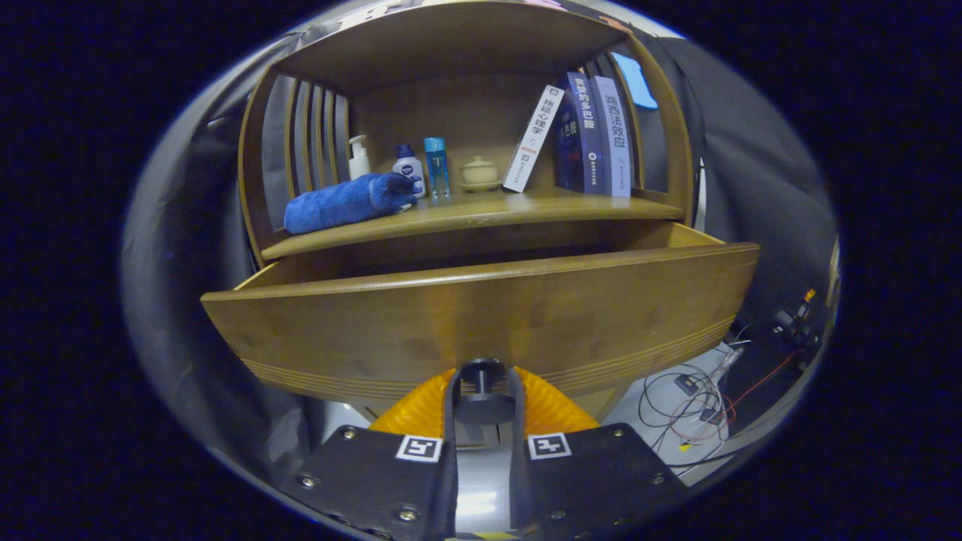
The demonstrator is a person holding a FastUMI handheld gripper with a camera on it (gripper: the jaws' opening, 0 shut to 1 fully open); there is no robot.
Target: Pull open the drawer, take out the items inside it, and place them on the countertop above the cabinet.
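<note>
- Gripper view: the gripper (pixel 482 391) has its 2 fingers closed narrow around the dark round knob (pixel 482 373) on the drawer (pixel 481 319) front, 1 finger on each side of the knob's stem; both appear to press on it.
- The drawer stands pulled well out from the cabinet (pixel 466 98), its curved wooden front just ahead of the fingers. Its inside is hidden behind that front, so what it holds cannot be told.
- The countertop (pixel 481 214) lies beyond the drawer, right above it. On it rest a rolled blue towel (pixel 346 201), a white pump bottle (pixel 358 158), a small white bottle with a blue cap (pixel 409 169), a clear blue bottle (pixel 437 167), a small lidded pot (pixel 479 173) and 3 books (pixel 579 135) leaning at the right.
- Judgement: the pulling step looks nearly done. A good finish would be a straight, level pull along the drawer's run, with no twist on the knob, stopping before the drawer leaves its slot.
- After release, the gripper would have to rise above the front to see inside; bare countertop shows near the front edge, between the towel and the books.
- Loose cables (pixel 699 406) lie on the floor to the right, below the drawer.
</note>
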